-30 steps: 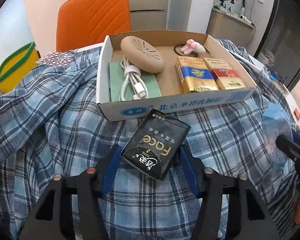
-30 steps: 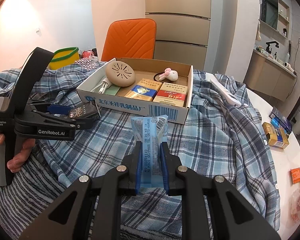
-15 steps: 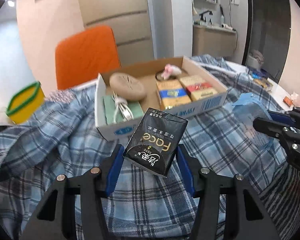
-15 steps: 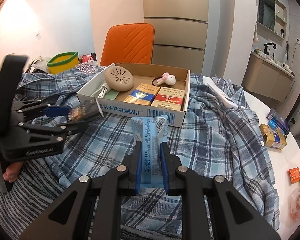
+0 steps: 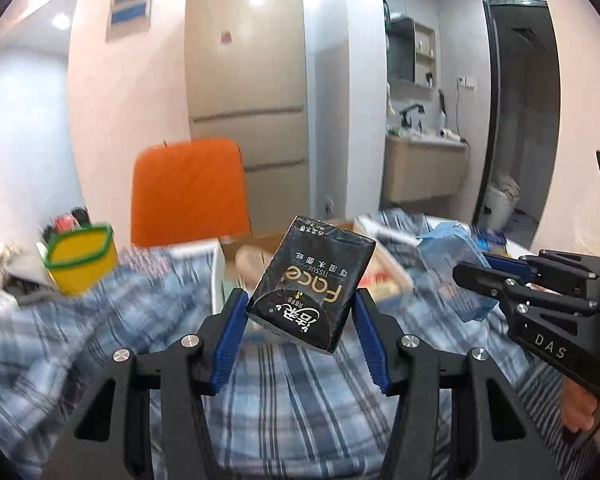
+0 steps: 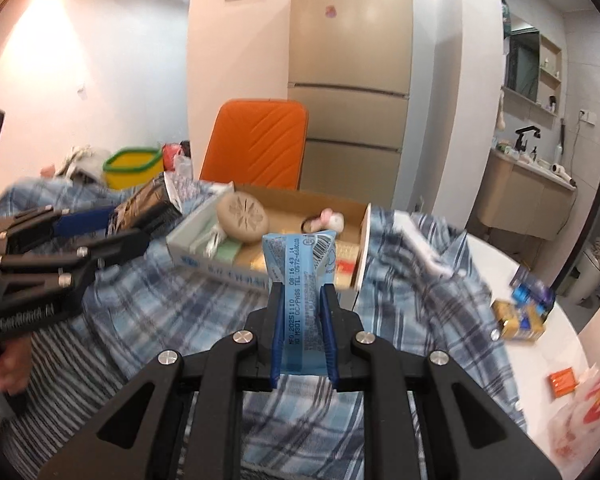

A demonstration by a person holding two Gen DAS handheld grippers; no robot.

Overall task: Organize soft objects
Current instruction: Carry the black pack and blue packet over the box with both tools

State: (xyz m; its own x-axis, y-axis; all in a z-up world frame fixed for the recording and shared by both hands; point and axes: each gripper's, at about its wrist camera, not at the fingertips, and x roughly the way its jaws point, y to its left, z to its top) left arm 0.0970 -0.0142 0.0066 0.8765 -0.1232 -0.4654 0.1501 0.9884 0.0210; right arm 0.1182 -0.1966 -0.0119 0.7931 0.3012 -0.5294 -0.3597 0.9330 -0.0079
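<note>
The left tongs (image 5: 300,322) are clenched on a black tissue pack (image 5: 312,284), their blue pads (image 5: 230,330) pressing its lower sides, while the right tongs (image 6: 302,322) grip a light blue tissue pack (image 6: 300,280) around its lower half. Both packs are held up in the air above the plaid shirt (image 6: 180,312), just in front of the cardboard box (image 6: 284,236). Judging by the crinkled wrappers, each pack is light, soft and squashy, with a slick film skin, so a firm hold across the narrow middle seems safest; a hold near an end would probably let it sag or slip. The black pack's long axis runs up and away from the tongs, leaning slightly right, its far end toward the box. The blue pack stands nearly upright, its long axis along the fingers and its crimped top end pointing at the box. The box already holds a round beige pad (image 6: 242,218) and a white cable (image 6: 214,240).
</note>
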